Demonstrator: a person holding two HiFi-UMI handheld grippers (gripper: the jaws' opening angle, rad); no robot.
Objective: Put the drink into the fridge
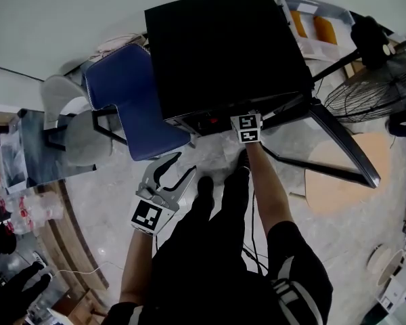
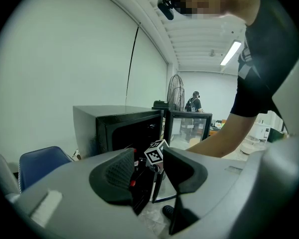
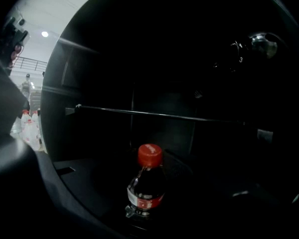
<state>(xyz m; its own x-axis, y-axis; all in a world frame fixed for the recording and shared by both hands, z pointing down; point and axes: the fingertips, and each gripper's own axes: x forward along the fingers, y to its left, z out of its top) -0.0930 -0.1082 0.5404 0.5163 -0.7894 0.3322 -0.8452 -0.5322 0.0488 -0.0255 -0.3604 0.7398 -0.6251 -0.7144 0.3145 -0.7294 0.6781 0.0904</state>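
Observation:
A small cola bottle [image 3: 145,185] with a red cap [image 3: 150,155] stands upright on the floor inside the dark fridge [image 1: 223,46]. My right gripper [image 3: 154,193] reaches into the fridge, one jaw on each side of the bottle. It is too dark to see whether the pads press on it. In the head view only its marker cube [image 1: 247,127] shows at the fridge's front edge. My left gripper [image 1: 174,171] hangs open and empty, lower left of the fridge. In the left gripper view its jaws frame the open fridge front [image 2: 114,128].
The fridge's glass door [image 1: 338,134] swings wide open to the right. A wire shelf [image 3: 154,114] crosses the inside above the bottle. A blue chair [image 1: 132,93] stands left of the fridge, a floor fan [image 1: 372,93] on the right, and a clear bin [image 1: 314,26] behind.

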